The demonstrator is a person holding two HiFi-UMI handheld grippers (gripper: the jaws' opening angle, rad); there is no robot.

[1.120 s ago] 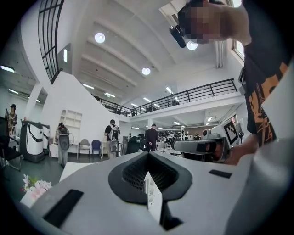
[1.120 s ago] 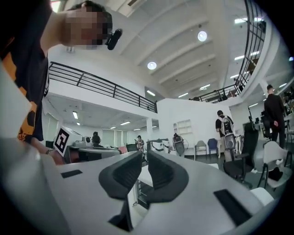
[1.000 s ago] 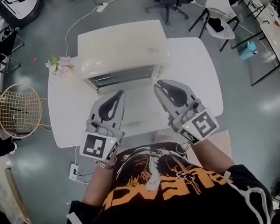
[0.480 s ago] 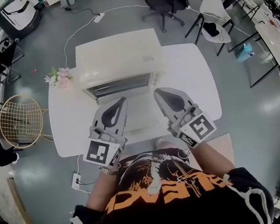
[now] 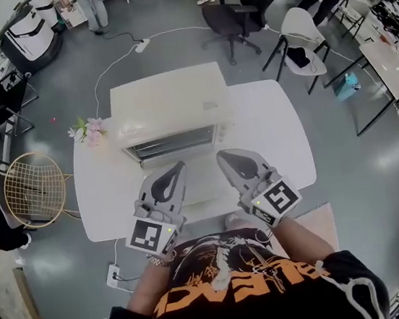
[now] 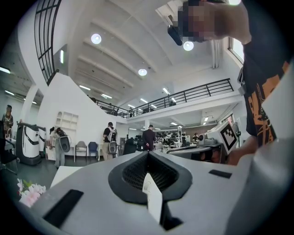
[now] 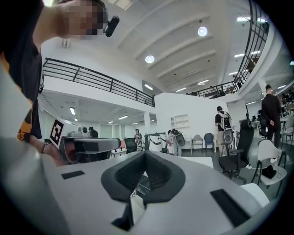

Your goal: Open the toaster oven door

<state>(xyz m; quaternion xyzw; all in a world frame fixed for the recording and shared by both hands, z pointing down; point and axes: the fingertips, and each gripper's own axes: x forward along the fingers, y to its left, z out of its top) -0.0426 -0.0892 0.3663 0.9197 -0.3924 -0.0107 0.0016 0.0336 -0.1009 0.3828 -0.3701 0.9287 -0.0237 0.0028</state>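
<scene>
Grey left hand-held gripper [image 5: 178,167] low over the near part of the white tabletop [image 5: 272,131], pointing away from the person, jaws pressed together at the tips, nothing gripped. Same in the left gripper view [image 6: 147,154]: tips meeting, only a dark teardrop hollow behind them. Grey right hand-held gripper [image 5: 222,156] just beside it and not touching it, angled slightly inward, jaws likewise closed on nothing; closed tips also plain in the right gripper view [image 7: 144,154]. Black-and-white marker cube [image 5: 151,234] at the rear of the left one, another marker cube [image 5: 278,199] at the rear of the right one.

Cream box-shaped toaster oven [image 5: 166,102] at the far middle of the tabletop, straight ahead of both tips, near but apart from them. Front face [image 5: 172,143] towards the person, showing dark horizontal slats. Pale flat panel [image 5: 198,178] below that front, between the two grippers; cannot tell whether lowered door or bare tabletop.

Small pink flower bunch [image 5: 88,130] on the far-left part of the tabletop, beside the oven; seen too at lower left in the left gripper view [image 6: 30,193]. Gold round wire chair [image 5: 34,186] on the grey floor [image 5: 166,13] left of the tabletop. Black office chair [image 5: 233,13] and white chair [image 5: 303,35] beyond the far right corner. Black shirt with orange print [image 5: 231,286] at the bottom of the head view
</scene>
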